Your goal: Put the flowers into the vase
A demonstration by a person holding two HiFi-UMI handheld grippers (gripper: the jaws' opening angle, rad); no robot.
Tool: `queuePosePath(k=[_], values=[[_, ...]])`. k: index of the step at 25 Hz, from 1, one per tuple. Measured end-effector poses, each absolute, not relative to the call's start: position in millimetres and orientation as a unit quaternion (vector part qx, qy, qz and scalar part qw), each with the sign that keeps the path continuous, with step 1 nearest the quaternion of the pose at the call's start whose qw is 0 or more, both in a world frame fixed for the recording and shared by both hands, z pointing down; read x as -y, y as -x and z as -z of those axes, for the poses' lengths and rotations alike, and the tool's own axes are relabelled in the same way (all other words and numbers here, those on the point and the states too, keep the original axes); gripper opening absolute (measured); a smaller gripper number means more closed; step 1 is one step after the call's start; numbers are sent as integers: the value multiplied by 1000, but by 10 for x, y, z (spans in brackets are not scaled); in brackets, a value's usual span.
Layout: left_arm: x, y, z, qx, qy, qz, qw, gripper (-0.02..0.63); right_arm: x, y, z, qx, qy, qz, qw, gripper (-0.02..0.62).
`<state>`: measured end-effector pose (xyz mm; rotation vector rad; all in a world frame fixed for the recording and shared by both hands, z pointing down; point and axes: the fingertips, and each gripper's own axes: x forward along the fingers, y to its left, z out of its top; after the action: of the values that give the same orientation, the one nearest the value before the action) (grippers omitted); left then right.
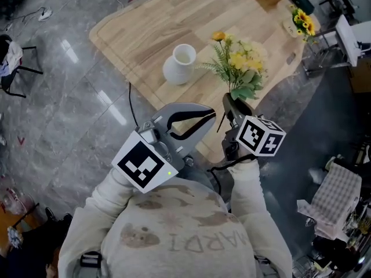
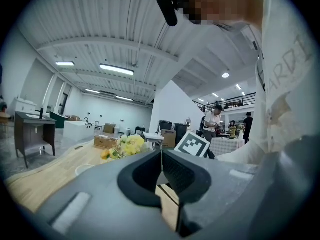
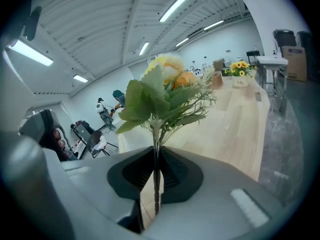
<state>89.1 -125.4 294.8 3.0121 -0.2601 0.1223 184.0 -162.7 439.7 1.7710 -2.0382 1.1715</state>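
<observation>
Artificial flower bunch [image 1: 240, 62], centre frame, stems clamped in right gripper [image 1: 233, 105], not yet in empty white vase [image 1: 179, 64] to its left; left gripper [image 1: 206, 116] closed on nothing.

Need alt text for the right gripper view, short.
The right gripper is clamped on the stem of a bunch of flowers, green leaves with yellow and orange blooms rising from its jaws. Behind runs a long wooden table with a small pot of sunflowers at its far end.
</observation>
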Motion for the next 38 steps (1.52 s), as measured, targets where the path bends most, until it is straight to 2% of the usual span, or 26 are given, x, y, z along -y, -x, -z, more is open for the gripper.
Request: queuePosePath(k=[20, 29, 38], values=[[1495, -433, -2669, 144, -989, -20, 30, 5, 2606, -1184, -2881, 804, -559, -201, 30, 52], [1748, -142, -2733, 160, -986, -28, 36, 5, 3073, -713, -2586, 833, -538, -130, 16, 52], [1842, -109, -2815, 174, -983, -37, 45, 5, 3247, -680, -2690, 838, -536, -97, 3, 54]])
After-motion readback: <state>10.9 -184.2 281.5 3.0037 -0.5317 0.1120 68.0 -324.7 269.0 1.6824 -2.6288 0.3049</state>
